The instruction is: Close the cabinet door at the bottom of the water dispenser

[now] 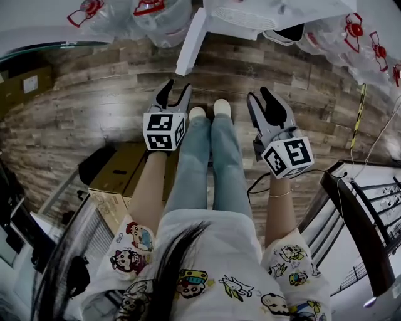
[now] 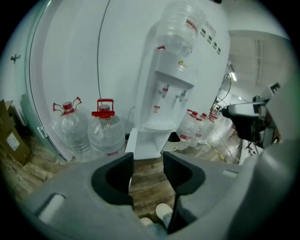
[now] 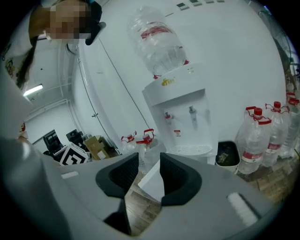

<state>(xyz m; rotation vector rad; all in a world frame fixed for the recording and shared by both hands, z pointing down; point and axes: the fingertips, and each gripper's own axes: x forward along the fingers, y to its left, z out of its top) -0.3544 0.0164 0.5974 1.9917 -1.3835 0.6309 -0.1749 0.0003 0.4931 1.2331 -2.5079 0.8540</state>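
The door (image 1: pixel 190 42) at the foot of the dispenser (image 1: pixel 250 15) stands wide open. It juts out over the wooden floor (image 1: pixel 94 119) towards the person's shoes (image 1: pixel 207 111), and seems hinged at the cabinet's left front corner as the head view shows it. Both grippers hang in front of the person, well apart from it. The left gripper (image 1: pixel 174 91) has its jaws apart with nothing between them, only floor and the door's (image 2: pixel 130 145) thin edge far beyond. The right gripper (image 1: pixel 262 97) also has its jaws parted and holds nothing; the white door (image 3: pixel 152 183) shows through the gap but is not reached. In my judgement the approach has yet to be made, and most of the risk lies in where the push lands. A push close to the hinge would give little swing and could shove or rock the dispenser (image 2: pixel 173 93) with the bottle (image 3: pixel 159 42) on top. One of the spread jaws could also catch the door's free edge and drag it back open. A fast swing may bounce the door off the cabinet and leave it ajar. Jugs (image 2: pixel 105 131) stand just beside the dispenser on the door's side, and a wide sweep of the left gripper (image 2: pixel 146 161) could knock them.
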